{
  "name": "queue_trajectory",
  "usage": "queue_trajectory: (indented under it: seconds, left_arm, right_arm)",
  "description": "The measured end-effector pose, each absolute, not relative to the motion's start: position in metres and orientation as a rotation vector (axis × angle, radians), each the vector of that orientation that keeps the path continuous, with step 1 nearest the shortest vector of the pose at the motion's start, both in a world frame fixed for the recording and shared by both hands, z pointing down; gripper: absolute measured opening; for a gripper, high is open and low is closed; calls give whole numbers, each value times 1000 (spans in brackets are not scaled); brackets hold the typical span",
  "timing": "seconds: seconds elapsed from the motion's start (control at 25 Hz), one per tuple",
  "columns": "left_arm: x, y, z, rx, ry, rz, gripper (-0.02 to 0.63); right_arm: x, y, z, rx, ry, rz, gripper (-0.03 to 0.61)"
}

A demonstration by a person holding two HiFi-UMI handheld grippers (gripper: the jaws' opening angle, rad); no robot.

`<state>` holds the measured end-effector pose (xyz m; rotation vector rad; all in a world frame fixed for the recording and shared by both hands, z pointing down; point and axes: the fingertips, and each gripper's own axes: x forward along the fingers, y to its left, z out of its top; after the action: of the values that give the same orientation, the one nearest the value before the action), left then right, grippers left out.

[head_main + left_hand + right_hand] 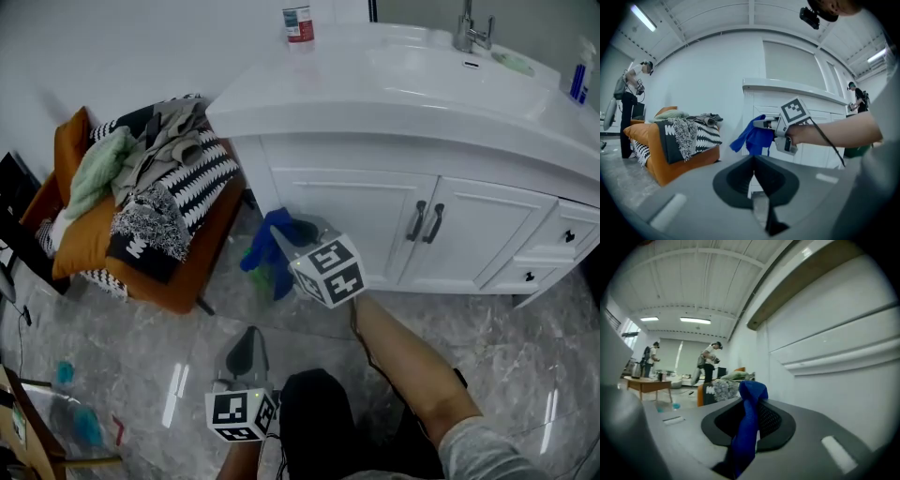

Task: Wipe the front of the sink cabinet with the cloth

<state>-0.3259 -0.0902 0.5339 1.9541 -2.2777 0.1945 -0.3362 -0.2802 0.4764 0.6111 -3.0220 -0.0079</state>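
Observation:
A blue cloth point(269, 246) hangs from my right gripper point(284, 246), which is shut on it close to the left end of the white sink cabinet point(356, 211). In the right gripper view the cloth point(749, 427) runs between the jaws, and the cabinet's front panel point(843, 352) fills the right side. My left gripper point(247, 351) is low, near my body, shut with nothing in it. From the left gripper view I see the right gripper point(764, 124) holding the cloth point(753, 138) against the cabinet front point(806, 136).
An orange armchair point(112, 246) piled with clothes and patterned cushions stands left of the cabinet. A can point(298, 24), a tap point(468, 32) and a blue bottle point(578, 82) are on the countertop. Other people stand in the room's background point(708, 363).

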Motion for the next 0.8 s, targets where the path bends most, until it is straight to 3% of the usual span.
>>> queue_trajectory:
  seconds: [0.12, 0.24, 0.4, 0.8]
  left_arm:
    - [-320, -93, 534, 1974, -2265, 198, 11]
    - [-313, -96, 536, 1994, -2249, 213, 11]
    - [-305, -104, 535, 2023, -2229, 214, 11]
    - [-273, -128, 530, 2103, -2165, 225, 11]
  right_arm:
    - [-295, -323, 480, 998, -2912, 51, 60]
    - [-264, -335, 482, 1208, -2751, -149, 61]
    - [-230, -338, 477, 1357, -2573, -413, 61]
    - [-143, -356, 472, 1485, -2292, -595, 61]
